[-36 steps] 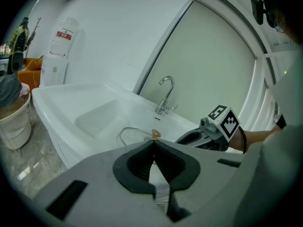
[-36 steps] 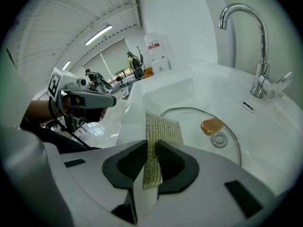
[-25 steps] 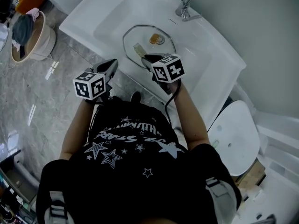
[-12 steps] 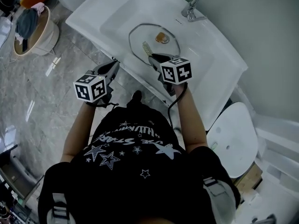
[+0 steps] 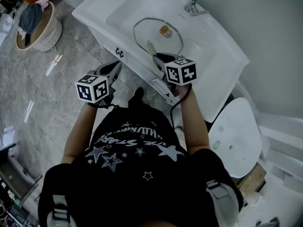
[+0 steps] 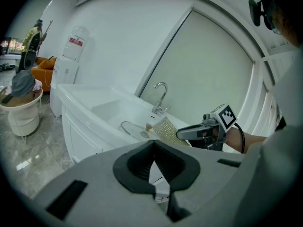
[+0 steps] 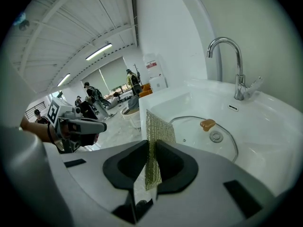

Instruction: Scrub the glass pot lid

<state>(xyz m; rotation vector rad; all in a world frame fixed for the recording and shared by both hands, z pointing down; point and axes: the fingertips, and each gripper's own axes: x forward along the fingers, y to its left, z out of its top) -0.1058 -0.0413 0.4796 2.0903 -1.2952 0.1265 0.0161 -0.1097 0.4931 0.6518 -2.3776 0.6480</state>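
Lid: the glass lid (image 5: pixel 157 34) lies flat in the basin of the sink (image 5: pixel 218 46), amber knob (image 5: pixel 165 30) up, in front of the faucet (image 5: pixel 194 4).
Right gripper: your right gripper (image 7: pixel 150 148) hangs at the sink's front edge, jaws clamped on a mesh pad (image 7: pixel 158 129) that stands on edge and reaches over the lid's near rim; whether it touches the glass cannot be told.
Left gripper: your left gripper (image 6: pixel 154 148) is off the sink's front edge, over the floor (image 5: pixel 47 93), jaws pressed together with nothing between them.
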